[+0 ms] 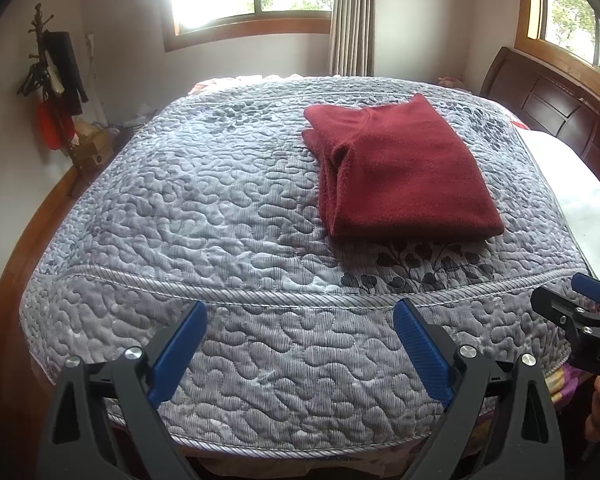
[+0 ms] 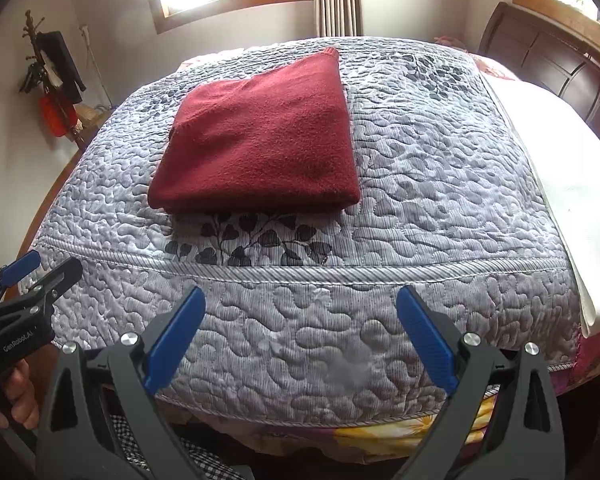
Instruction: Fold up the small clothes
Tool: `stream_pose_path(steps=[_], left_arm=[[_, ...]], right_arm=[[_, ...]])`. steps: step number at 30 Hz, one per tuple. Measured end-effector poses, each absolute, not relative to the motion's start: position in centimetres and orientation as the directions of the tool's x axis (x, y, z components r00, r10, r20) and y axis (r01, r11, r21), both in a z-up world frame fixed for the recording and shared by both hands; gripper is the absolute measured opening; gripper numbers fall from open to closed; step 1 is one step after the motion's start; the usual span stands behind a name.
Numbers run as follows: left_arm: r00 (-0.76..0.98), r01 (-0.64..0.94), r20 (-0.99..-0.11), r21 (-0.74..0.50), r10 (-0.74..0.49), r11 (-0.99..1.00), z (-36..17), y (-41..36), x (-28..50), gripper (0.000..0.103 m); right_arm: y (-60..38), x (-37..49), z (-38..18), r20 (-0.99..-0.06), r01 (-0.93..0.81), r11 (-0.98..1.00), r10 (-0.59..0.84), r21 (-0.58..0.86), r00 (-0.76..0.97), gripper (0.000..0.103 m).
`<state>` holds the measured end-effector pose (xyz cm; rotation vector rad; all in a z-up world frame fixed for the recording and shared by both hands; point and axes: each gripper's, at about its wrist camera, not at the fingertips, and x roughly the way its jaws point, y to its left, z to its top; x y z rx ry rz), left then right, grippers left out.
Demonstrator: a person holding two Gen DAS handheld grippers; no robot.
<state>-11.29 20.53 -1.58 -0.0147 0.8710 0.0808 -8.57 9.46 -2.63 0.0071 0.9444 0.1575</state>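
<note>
Spread left gripper [image 1: 300, 320], folded garment [image 1: 404, 172] beyond

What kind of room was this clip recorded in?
Most likely a home bedroom: a bed under a grey quilted bedspread with a dark wooden headboard, a curtained wood-framed window, and a folded dark red fleece garment lying on it.
</note>
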Motion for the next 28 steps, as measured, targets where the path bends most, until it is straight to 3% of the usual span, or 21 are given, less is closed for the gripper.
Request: stream_pose_path(steps=[28], left_arm=[[0.637, -0.078, -0.767, 0.037, 0.078, 0.996, -1.94, 20.56, -10.87, 0.095]], right_arm=[[9.88, -8.00, -3.19, -0.813, -0.138, 0.988, 0.132, 0.064, 0.567, 0.096]])
